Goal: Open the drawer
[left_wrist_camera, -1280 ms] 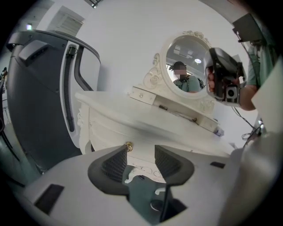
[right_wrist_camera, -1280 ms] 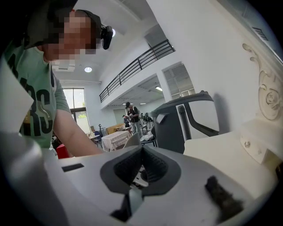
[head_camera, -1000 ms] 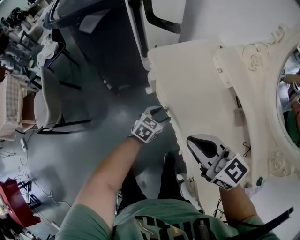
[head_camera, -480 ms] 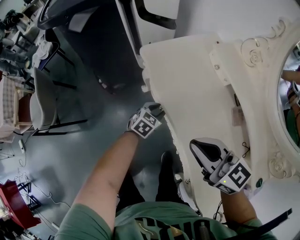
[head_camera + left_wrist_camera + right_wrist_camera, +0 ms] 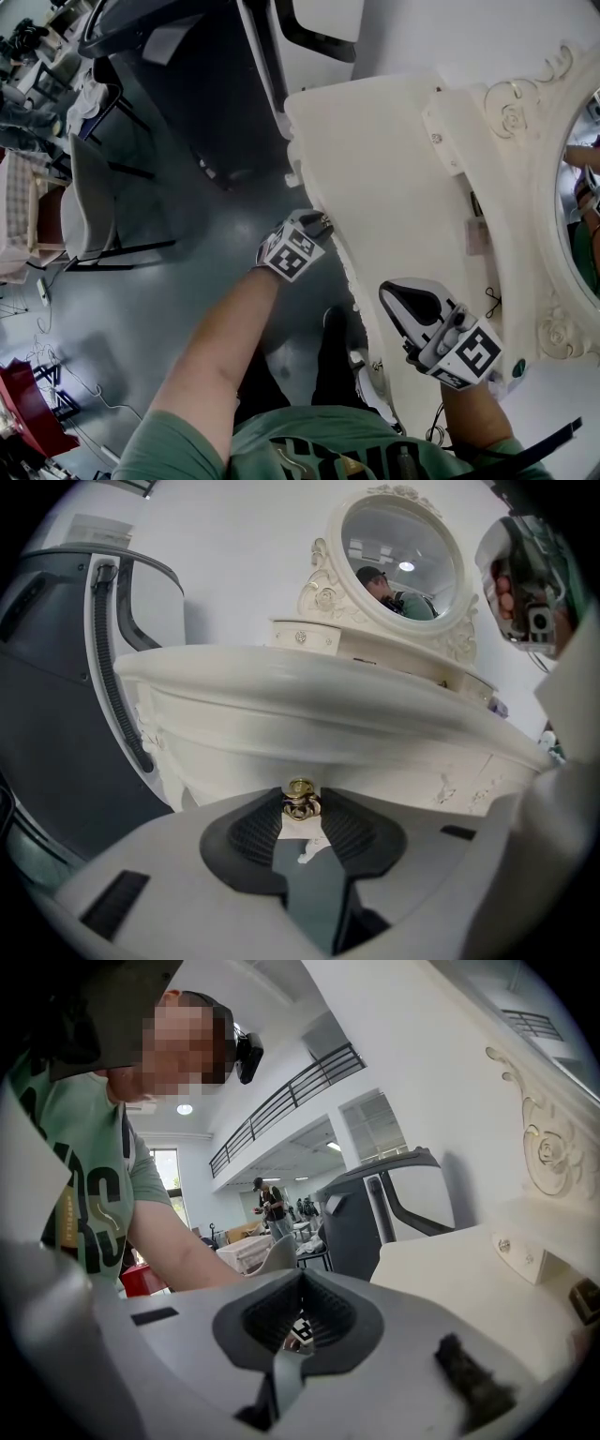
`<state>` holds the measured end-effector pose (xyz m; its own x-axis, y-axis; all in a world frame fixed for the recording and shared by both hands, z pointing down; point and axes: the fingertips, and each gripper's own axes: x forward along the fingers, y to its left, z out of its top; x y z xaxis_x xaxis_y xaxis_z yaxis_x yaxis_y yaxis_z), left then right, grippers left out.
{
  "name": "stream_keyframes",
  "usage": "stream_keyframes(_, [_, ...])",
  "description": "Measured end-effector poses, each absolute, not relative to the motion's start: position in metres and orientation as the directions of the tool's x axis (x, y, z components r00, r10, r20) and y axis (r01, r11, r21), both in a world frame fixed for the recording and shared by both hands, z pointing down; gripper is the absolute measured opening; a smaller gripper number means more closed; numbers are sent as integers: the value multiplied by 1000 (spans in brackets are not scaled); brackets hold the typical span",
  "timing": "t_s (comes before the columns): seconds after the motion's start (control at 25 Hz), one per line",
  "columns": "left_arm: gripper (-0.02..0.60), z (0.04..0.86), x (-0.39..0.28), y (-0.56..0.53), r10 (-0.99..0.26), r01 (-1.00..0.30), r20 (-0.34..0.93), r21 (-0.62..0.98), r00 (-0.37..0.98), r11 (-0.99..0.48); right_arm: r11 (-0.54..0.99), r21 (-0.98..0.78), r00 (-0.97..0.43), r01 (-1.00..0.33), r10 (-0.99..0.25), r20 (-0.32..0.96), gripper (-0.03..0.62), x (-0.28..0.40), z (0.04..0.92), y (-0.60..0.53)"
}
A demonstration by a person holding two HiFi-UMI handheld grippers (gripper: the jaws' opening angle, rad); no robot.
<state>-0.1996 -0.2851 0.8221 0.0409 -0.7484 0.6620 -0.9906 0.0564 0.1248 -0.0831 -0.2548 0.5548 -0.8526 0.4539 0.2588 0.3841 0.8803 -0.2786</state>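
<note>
Left claw: your left gripper [image 5: 323,223] reaches down to the front edge of the dressing table [image 5: 403,178]; its ribbed pads [image 5: 258,829] are closed on the small brass knob [image 5: 301,797], one pad on each side of it.
Knob: it stands out from the drawer front [image 5: 394,761], just under the overhanging lip of the tabletop, and sits at the very tips of your jaws.
Drawer: its front lies back under the tabletop edge, and the head view shows nothing of it pulled out past that edge.
Right claw: your right gripper [image 5: 392,291] is over the near part of the white tabletop with its jaws brought together and nothing between them. You cannot tell whether it touches the surface.
Grippers apart: the two are well apart, the left at the table's front and the right above its top.
Around you: an oval mirror [image 5: 398,560] in a carved frame stands at the back of the table, and a chair [image 5: 89,202] stands on the grey floor [image 5: 187,281] off to your left.
</note>
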Motion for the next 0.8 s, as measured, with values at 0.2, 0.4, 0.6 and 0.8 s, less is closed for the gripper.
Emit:
stream_keyframes(0.2, [135, 821, -203, -274, -745, -992, 666, 115, 43, 46, 876, -275, -849, 396, 464, 254, 11, -90, 552, -249])
stream_keyframes(0.4, [135, 823, -206, -260, -738, -991, 673, 120, 40, 56, 868, -277, -841, 412, 479, 252, 11, -98, 554, -242])
stream_keyframes(0.6, [135, 821, -208, -251, -745, -992, 666, 118, 41, 51, 860, -278, -833, 428, 495, 249, 11, -105, 552, -231])
stream_keyframes(0.8, [135, 822, -210, -236, -736, -991, 676, 123, 39, 61, 856, -276, -827, 438, 504, 251, 11, -111, 552, -223])
